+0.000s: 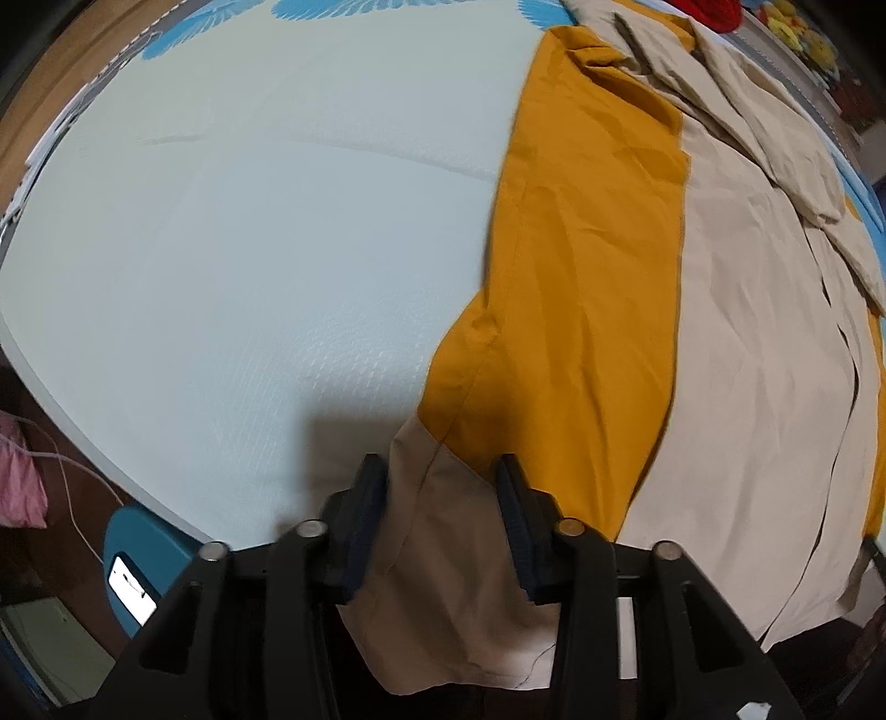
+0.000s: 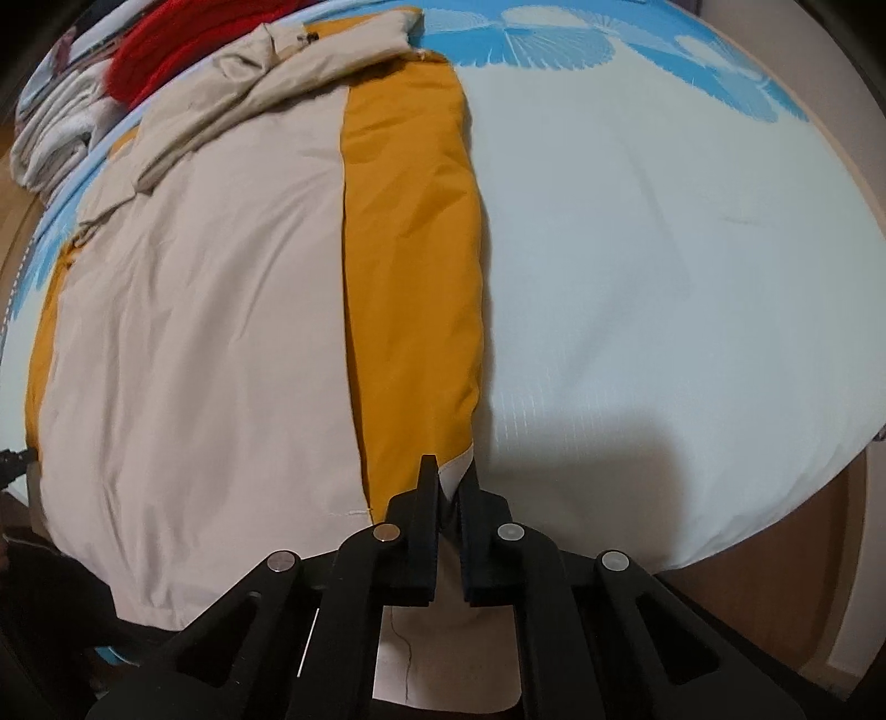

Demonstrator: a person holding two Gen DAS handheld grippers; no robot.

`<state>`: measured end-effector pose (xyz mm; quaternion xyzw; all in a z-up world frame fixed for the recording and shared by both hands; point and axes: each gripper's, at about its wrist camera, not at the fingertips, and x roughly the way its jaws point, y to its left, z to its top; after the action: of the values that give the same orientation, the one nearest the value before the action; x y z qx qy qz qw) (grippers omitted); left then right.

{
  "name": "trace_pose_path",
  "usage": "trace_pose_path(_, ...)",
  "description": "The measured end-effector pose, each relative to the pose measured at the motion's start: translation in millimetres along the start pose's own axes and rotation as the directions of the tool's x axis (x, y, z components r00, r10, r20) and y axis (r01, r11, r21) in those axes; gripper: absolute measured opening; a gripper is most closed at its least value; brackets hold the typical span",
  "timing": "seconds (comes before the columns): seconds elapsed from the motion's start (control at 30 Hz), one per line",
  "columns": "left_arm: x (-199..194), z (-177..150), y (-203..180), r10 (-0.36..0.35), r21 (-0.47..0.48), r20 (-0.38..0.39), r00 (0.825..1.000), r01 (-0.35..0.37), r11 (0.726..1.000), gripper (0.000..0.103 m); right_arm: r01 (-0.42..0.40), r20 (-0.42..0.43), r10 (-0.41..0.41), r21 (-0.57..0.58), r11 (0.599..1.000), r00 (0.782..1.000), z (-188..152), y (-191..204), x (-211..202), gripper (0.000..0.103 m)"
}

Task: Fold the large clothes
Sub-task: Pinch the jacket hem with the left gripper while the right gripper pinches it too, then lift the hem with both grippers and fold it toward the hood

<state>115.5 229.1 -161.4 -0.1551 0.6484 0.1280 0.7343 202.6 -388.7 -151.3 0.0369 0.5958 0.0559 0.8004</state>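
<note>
**Both claws at the near hem of a beige and mustard garment**

The right gripper (image 2: 449,471) has its two black fingers drawn nearly together, their tips pinching a pale corner of the garment (image 2: 194,332) where the mustard panel (image 2: 410,266) ends at the near edge; a flap of beige cloth hangs down between and below the finger bases; the claw is clenched on that cloth

The left gripper (image 1: 440,471) stands with a clear gap between its fingers, and a beige fold of the same garment (image 1: 758,360) runs up through that gap; the cloth lies against the inner faces of both fingers, but whether the pads press it firmly I cannot tell from this view; the fold drops past the claw and over the near edge of the bed (image 1: 221,249)

Outward from the claws, the garment lies spread lengthwise on the bed, beige down its middle with a mustard stripe (image 1: 592,249) along the side nearest each camera; its far end is rumpled, with a beige collar or hood (image 2: 266,88) bunched up there; the bed cover is pale with blue fan-like prints (image 2: 554,39) along its far border

Beyond the garment's far end sits a red item (image 2: 183,50) beside a stack of light folded cloth (image 2: 61,127); in the left wrist view a pink cloth (image 1: 19,482) and a white cable (image 1: 72,487) lie on the dark floor beside the bed
</note>
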Motion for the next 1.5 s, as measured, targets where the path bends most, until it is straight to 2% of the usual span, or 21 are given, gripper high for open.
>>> trace_pose_path(0.07, -4, 1, -14, -0.035, 0.019, 0.008, 0.999, 0.035, 0.999, 0.008, -0.035, 0.046, 0.033, 0.043, 0.998, 0.998, 2, -8, -16, 0.005)
trace_pose_path(0.2, -35, -8, -24, -0.154, 0.063, 0.085, 0.984, 0.148, 0.987, 0.007, -0.060, 0.073, 0.053, 0.094, 0.994, 0.996, 0, -20, -34, 0.004)
trace_pose_path(0.27, -36, -13, -19, -0.172, 0.052, 0.082, 0.982, 0.168, 0.984, 0.009, -0.050, 0.047, 0.044, 0.144, 0.988, 0.998, -1, -28, -32, 0.004)
trace_pose_path(0.37, -14, -5, -2, -0.172, -0.011, 0.000, 0.985, 0.172, 0.985, 0.017, -0.027, -0.010, 0.029, 0.165, 0.986, 1.000, -1, -34, -19, 0.005)
trace_pose_path(0.43, -10, 2, 2, -0.183, -0.048, -0.016, 0.983, 0.182, 0.982, 0.024, -0.003, -0.038, 0.009, 0.150, 0.989, 0.999, 2, -28, -8, 0.011)
trace_pose_path(0.5, -6, 8, 9, -0.185, -0.097, -0.014, 0.983, 0.183, 0.978, 0.026, 0.039, -0.060, -0.031, 0.135, 0.990, 0.998, 9, -17, 8, 0.019)
trace_pose_path(0.57, -1, 11, 10, -0.180, -0.126, -0.028, 0.983, 0.175, 0.976, 0.028, 0.049, -0.078, -0.039, 0.129, 0.991, 0.996, 9, -17, 15, 0.024)
trace_pose_path(0.7, 7, 12, -1, -0.124, -0.080, -0.051, 0.991, 0.120, 0.990, 0.030, 0.056, -0.090, -0.046, 0.109, 0.992, 0.995, 9, -13, 21, 0.029)
trace_pose_path(0.8, 5, 10, -14, -0.087, -0.008, -0.044, 0.995, 0.087, 0.996, 0.029, 0.062, -0.086, -0.055, 0.084, 0.995, 0.995, 7, -9, 20, 0.027)
trace_pose_path(0.87, 3, 8, -23, -0.088, 0.032, -0.036, 0.995, 0.089, 0.996, 0.008, 0.054, -0.078, -0.049, 0.063, 0.997, 0.996, 6, -5, 19, 0.010)
trace_pose_path(1.0, -19, 5, -40, -0.096, 0.114, 0.051, 0.994, 0.089, 0.989, 0.005, 0.016, -0.024, -0.015, 0.062, 0.998, 1.000, 7, 0, 2, 0.005)
trace_pose_path(1.23, -71, -1, -39, -0.213, 0.178, 0.146, 0.966, 0.186, 0.966, 0.004, -0.079, 0.131, 0.073, 0.047, 0.996, 0.989, 7, 4, -54, 0.004)
trace_pose_path(1.5, -139, 5, -20, -0.346, 0.218, 0.187, 0.919, 0.304, 0.927, 0.003, -0.188, 0.259, 0.179, 0.008, 0.982, 0.949, 7, 3, -125, 0.003)
